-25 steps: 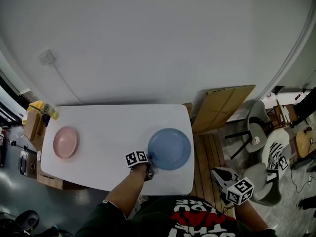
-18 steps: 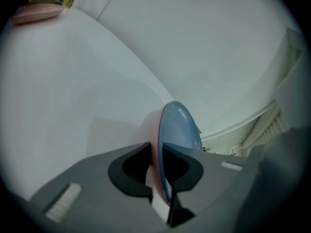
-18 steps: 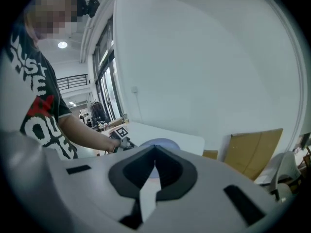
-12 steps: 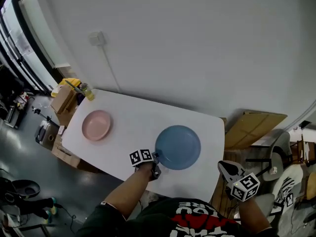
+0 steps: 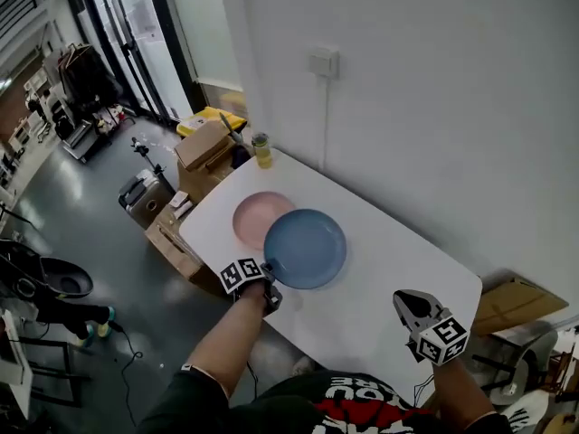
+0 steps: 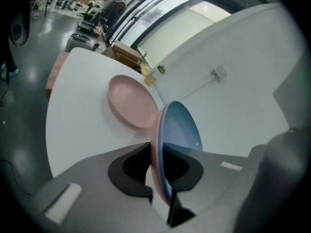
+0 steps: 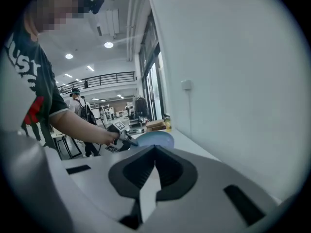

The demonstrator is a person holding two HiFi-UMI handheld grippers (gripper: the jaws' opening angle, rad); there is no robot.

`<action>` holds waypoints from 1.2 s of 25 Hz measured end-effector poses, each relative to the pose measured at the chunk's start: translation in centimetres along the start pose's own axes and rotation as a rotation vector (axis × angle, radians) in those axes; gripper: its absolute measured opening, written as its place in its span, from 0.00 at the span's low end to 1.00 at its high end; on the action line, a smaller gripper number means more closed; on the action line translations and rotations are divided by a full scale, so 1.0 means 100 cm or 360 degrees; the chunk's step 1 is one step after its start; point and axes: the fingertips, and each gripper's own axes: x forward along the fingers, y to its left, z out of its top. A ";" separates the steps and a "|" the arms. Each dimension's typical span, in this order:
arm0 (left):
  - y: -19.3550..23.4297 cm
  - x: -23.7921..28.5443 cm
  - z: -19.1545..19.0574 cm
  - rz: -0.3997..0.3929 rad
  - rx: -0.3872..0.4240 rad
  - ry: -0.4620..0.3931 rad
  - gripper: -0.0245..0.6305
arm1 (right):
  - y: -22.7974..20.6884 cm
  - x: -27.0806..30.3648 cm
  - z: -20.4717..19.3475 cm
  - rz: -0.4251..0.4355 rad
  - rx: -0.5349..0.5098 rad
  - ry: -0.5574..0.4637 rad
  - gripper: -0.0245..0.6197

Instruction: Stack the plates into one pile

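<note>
Two claws are in view, each held in one of a person's hands. The left claw pinches the near rim of a blue plate, one jaw above the rim and one below. The plate reaches out ahead of the claw, over a white table. Just beyond the claw and slightly to its left lies a pink plate, flat on the table. From the head view the blue plate covers the pink one's nearer edge but is not centred on it. Whether the two touch cannot be told. Farther out past the pink plate, a small bottle stands at the table's far corner, with cardboard boxes on the floor beyond it.

The right claw has its jaws pressed together on nothing. It hangs at the table's near edge, well apart from both plates.

The pile seems close but not yet made. The blue plate likely needs bringing fully over the pink one, lowering onto it, and letting go.
</note>
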 end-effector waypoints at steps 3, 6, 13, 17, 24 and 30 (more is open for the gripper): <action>0.048 -0.009 0.061 0.0096 -0.0110 -0.0135 0.11 | 0.015 0.053 0.015 0.0080 -0.0031 0.0025 0.04; 0.090 -0.012 0.106 0.0176 -0.0195 -0.0222 0.11 | 0.032 0.090 0.019 0.0141 -0.0066 0.0086 0.04; 0.134 0.023 0.154 0.0259 -0.0263 -0.0233 0.12 | 0.035 0.115 0.000 0.0100 -0.0043 0.0234 0.04; 0.131 0.049 0.158 0.0243 -0.0256 -0.0174 0.12 | 0.028 0.113 -0.013 0.0039 0.0006 0.0288 0.04; 0.117 0.065 0.154 0.0268 0.0119 -0.0028 0.16 | 0.032 0.103 -0.022 0.0007 0.0050 0.0305 0.04; 0.106 0.068 0.141 0.0283 0.0423 0.0199 0.40 | 0.024 0.094 -0.020 -0.0031 0.0068 0.0275 0.04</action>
